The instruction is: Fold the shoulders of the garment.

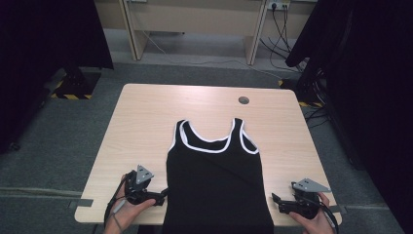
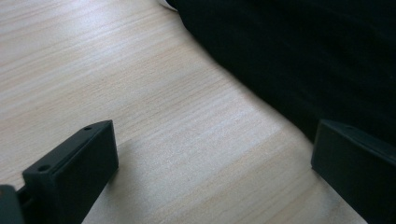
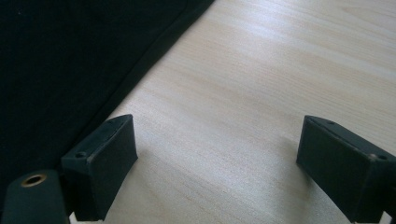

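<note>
On the light wooden table (image 1: 146,122) a black tank top (image 1: 214,185) with white trim at neck and armholes lies flat, straps toward the far edge, its hem running over the near edge at the middle. The high view takes in the whole garment, the round cable hole (image 1: 243,100) near the far right corner, and the grey floor (image 1: 44,161) around the table.

At the near left corner the left tool (image 1: 163,193) lies low in a hand (image 1: 127,209), pointing at the top's left side edge, its tips at or just beside the cloth. At the near right corner the right tool (image 1: 275,202) rests in the other hand (image 1: 311,222), pointing at the right side edge, a short gap of bare wood between.

Closer detail comes from the tool views. The left gripper view shows the left tool (image 2: 212,154) with its jaws wide apart and nothing between them but wood grain; the jaw at that picture's right sits at the dark fabric's border, and whether it touches I cannot tell. The right gripper view shows the right tool (image 3: 215,154) equally spread, holding nothing, with the top's stitched side seam (image 3: 154,51) running just past the jaw at that picture's left.
</note>
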Demonstrator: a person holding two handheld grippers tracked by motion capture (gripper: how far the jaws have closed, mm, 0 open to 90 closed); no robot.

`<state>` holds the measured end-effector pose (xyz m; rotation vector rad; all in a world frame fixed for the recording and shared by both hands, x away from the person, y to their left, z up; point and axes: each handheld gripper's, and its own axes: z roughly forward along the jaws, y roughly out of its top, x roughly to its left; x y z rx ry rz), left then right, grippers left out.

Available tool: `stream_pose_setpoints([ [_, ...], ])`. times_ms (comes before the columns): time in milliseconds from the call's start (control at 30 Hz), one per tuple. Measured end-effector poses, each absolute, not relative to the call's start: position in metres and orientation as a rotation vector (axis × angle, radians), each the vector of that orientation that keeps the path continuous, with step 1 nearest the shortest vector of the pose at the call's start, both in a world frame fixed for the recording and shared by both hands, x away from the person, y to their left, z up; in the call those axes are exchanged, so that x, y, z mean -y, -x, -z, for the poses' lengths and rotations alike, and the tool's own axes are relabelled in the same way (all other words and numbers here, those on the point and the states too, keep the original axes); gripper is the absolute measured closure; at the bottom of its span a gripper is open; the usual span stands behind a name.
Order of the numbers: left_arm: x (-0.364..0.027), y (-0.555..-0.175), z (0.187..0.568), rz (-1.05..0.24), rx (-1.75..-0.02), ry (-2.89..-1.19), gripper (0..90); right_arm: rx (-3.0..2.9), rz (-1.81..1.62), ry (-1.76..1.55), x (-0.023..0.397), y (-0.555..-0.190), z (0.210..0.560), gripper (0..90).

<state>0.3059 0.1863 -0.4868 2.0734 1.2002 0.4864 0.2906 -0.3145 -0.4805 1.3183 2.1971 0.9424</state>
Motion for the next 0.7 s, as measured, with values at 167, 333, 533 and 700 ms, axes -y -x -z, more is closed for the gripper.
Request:
stream_pose_setpoints([
  [167, -0.1864, -0.3059, 0.4868, -0.486, -1.201, -2.074, 0.0, -2.198, -0.944, -1.317, 0.3146, -0.2905, 0.4806, 12.6],
  [333, -0.1862, -0.3058, 0.4866, -0.486, -1.199, -2.075, 0.0, -2.197, -0.945, -1.316, 0.3147, -0.2906, 0.4807, 12.4],
  [533, -0.1843, -0.3075, 0.4863, -0.470, -1.191, -2.061, 0.7, -2.197, -0.946, -1.316, 0.3147, -0.2908, 0.4808, 12.2],
  [700, -0.1853, -0.3101, 0.4854, -0.460, -1.195, -2.036, 2.0, -2.197, -0.946, -1.316, 0.3147, -0.2908, 0.4808, 12.1],
])
